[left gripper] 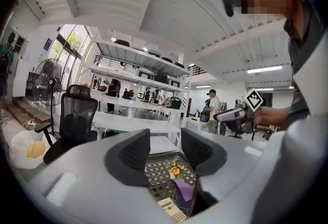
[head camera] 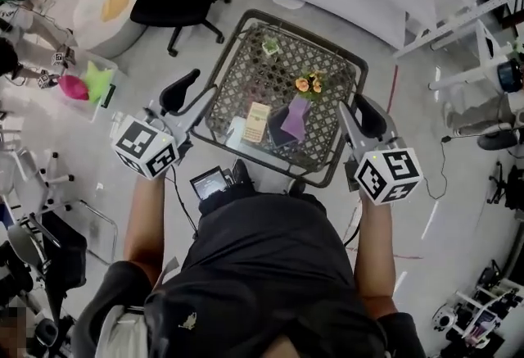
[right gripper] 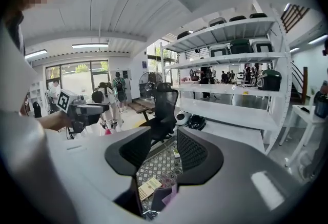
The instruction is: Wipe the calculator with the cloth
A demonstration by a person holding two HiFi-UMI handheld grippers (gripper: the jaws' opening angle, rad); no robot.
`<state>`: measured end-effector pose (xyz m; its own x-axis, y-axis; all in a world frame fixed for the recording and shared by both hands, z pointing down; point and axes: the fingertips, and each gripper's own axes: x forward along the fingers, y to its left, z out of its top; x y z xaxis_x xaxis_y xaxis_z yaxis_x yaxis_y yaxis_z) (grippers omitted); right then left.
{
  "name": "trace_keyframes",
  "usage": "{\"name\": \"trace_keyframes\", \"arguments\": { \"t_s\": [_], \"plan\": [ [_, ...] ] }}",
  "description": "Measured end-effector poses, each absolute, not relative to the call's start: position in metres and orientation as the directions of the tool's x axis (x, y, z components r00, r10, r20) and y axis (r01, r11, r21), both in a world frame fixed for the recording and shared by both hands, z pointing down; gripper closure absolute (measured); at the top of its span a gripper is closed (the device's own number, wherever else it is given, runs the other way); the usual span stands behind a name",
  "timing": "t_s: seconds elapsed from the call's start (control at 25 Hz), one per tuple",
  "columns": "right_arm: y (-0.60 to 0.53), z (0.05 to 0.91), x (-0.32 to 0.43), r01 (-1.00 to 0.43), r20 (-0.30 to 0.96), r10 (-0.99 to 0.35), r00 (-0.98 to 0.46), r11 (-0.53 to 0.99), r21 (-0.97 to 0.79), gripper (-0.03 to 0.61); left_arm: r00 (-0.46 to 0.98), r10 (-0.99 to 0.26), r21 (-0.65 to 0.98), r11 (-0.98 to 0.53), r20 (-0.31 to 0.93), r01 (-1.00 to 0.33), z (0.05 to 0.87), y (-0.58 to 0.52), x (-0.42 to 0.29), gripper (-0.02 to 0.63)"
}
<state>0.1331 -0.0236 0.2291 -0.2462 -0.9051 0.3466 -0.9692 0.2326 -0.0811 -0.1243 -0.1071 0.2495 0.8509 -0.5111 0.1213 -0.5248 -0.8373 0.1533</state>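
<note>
Step in hand: the approach. Neither claw has reached the cloth or the calculator, so wiping has not begun, as far as I can judge.
Left gripper point(head camera: 195, 88): jaws apart with nothing between them, held just off the left edge of the table point(head camera: 221, 74). Its own view point(left gripper: 165, 147) shows only the tabletop through the gap.
Right gripper point(head camera: 350, 102): jaws partly apart and empty, held just off the table's right edge. In its own view point(right gripper: 164, 152) the gap frames the table below.
Calculator point(head camera: 256, 122): a pale, flat slab lying face up on the lattice top near the table's near edge, left of the middle. It also shows low in both gripper views point(left gripper: 171, 211) point(right gripper: 150, 187).
Calculator's long axis: it runs roughly from the near edge towards the far edge, leaning slightly to the right at the far end. I cannot tell which end carries the display.
Cloth point(head camera: 293, 119): purple and folded, just to the right of the calculator, resting partly on a dark flat thing point(head camera: 278, 133).
Also on the table: orange flowers point(head camera: 309, 83) beyond the cloth.
Next move calls for: probably the right claw dropping onto the cloth and pinching a fold, while the left lowers to steady the calculator by its long sides.
</note>
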Motion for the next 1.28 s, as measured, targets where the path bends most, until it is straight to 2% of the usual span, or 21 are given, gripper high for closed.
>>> {"name": "trace_keyframes", "arguments": {
  "t_s": [0.36,0.76,1.28],
  "plan": [
    [-0.036,0.277,0.125,-0.958,0.447,-0.849,-0.281,0.271,-0.087,0.430,0.829,-0.543,0.201,-0.804,0.132,-0.559,0.276,-0.100,-0.142,0.396],
    [-0.062,0.357,0.121,-0.927,0.583,-0.728,-0.362,0.348,-0.140,0.430,0.746,-0.629,0.260,-0.699,0.219,-0.666,0.307,-0.076,-0.165,0.396],
    [-0.091,0.492,0.139,-0.924,0.745,-0.568,-0.350,0.341,-0.174,0.428,0.667,-0.675,0.307,-0.592,0.317,-0.745,0.354,-0.074,-0.176,0.396]
  ]
}}
